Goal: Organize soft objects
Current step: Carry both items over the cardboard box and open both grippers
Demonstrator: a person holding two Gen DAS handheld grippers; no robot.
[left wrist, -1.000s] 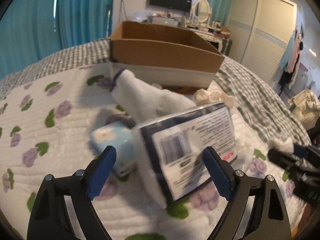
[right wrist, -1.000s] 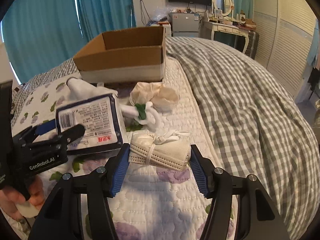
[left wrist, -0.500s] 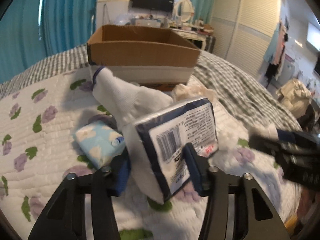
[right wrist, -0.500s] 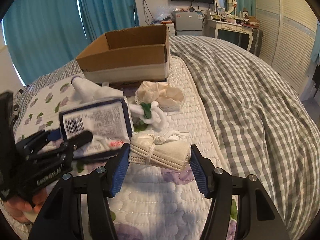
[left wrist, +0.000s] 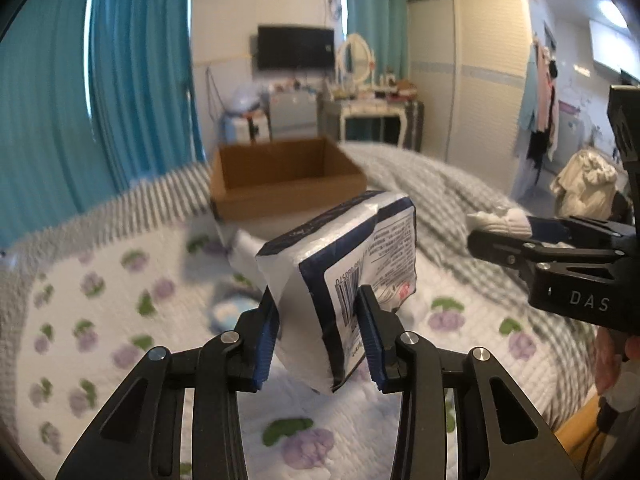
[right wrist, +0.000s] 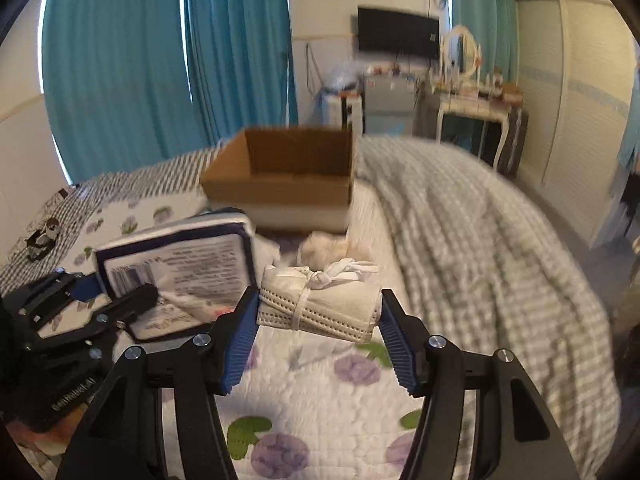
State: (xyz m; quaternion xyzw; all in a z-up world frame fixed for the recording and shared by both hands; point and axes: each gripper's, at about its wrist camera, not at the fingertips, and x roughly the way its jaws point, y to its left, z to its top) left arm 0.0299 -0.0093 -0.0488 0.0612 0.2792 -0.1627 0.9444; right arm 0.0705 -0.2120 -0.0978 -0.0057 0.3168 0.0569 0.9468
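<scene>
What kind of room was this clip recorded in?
A home bedroom, most likely. The work goes on over a bed with a grey checked cover, and behind it stand a dressing table with an oval mirror, a wall-mounted TV and a tall wardrobe.
</scene>
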